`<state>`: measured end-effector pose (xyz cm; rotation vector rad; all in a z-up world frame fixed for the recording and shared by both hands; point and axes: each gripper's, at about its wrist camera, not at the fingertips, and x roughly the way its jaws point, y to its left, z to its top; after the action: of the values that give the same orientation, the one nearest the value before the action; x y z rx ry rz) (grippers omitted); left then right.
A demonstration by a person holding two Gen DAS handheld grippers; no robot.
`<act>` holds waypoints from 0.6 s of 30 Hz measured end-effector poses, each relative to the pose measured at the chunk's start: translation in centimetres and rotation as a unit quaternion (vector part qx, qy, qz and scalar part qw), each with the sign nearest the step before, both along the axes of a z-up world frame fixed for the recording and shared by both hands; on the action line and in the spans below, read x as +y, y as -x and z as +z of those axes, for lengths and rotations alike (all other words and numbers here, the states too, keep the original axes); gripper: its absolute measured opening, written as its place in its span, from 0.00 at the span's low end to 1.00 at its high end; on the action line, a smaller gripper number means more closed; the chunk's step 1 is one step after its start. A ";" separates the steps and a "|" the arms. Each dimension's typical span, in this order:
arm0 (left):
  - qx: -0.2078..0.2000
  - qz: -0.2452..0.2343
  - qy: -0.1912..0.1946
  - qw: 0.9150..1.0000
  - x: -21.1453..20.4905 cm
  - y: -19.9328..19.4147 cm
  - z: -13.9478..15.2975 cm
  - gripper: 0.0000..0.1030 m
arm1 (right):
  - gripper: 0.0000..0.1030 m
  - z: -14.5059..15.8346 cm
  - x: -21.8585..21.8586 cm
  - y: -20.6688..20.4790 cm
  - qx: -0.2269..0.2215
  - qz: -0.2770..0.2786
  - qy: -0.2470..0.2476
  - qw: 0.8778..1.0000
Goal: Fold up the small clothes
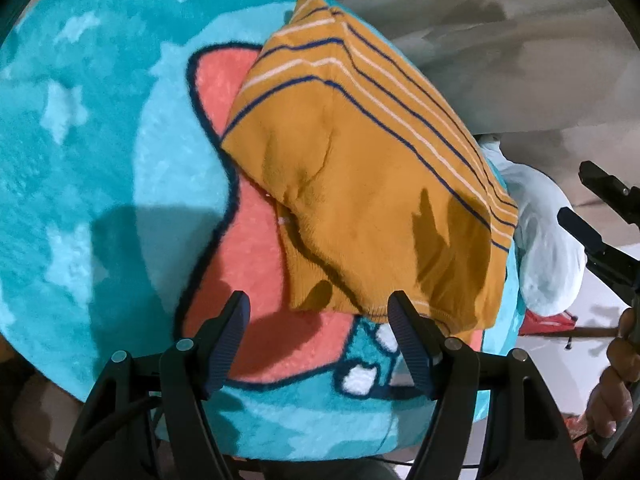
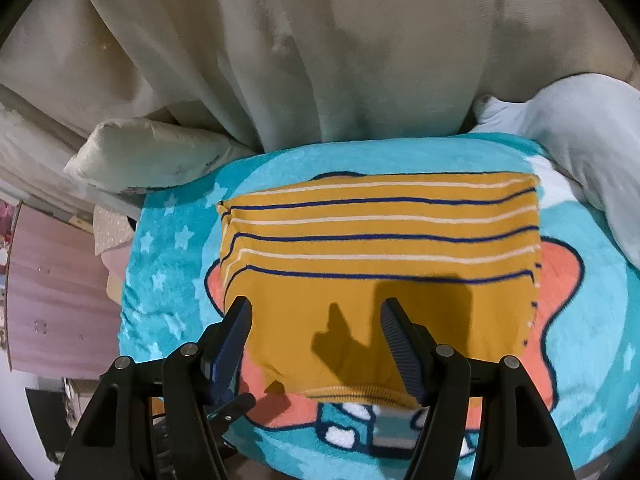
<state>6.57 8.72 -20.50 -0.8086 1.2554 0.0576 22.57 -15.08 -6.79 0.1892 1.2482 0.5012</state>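
A mustard-yellow garment point(image 1: 360, 184) with blue and white stripes lies folded into a rectangle on a turquoise star-patterned blanket point(image 1: 80, 160). In the right wrist view the garment point(image 2: 380, 256) has its ribbed hem nearest me. My left gripper point(image 1: 320, 312) hovers open over the hem's near left corner, and no cloth is between its fingers. My right gripper point(image 2: 316, 316) is open too, just above the hem, with its shadow falling on the cloth. In the left wrist view the right gripper point(image 1: 574, 192) comes in from the right edge, held by a hand point(image 1: 618, 360).
A beige curtain point(image 2: 320, 60) hangs behind the blanket. A white pillow point(image 2: 148, 152) lies at the back left and a pale blue cushion point(image 2: 580, 140) at the right. A pink cabinet point(image 2: 52, 288) stands left of the blanket's edge.
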 end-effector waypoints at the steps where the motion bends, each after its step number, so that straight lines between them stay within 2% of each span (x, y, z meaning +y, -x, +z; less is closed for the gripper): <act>1: 0.000 0.004 0.004 1.000 0.0 -0.2 -0.2 0.68 | 0.69 -0.3 0.2 -0.5 -0.001 0.007 0.002 1.000; 4: -0.001 0.019 0.019 1.000 0.0 -0.4 -0.8 0.68 | 0.69 -1.5 0.9 -2.0 0.009 0.033 0.007 0.999; 9: 0.011 0.045 0.039 0.998 0.7 -0.9 -2.1 0.68 | 0.69 -3.4 1.6 -3.7 0.026 0.046 -0.004 0.999; 13: 0.000 0.079 0.027 0.997 1.5 -0.6 -2.1 0.68 | 0.69 -4.6 2.4 -4.3 0.040 0.061 -0.010 0.997; 16: 0.003 0.095 0.060 0.994 1.9 -0.8 -2.8 0.68 | 0.69 -5.4 3.2 -4.5 0.046 0.073 -0.012 0.996; 18: 0.004 0.095 0.069 0.993 1.8 -1.3 -3.1 0.68 | 0.69 -5.7 3.7 -4.6 0.050 0.081 -0.014 0.995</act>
<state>7.83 10.49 -23.64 -1.0476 1.1956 0.1286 27.16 -11.33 -12.51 0.1377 1.3616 0.6560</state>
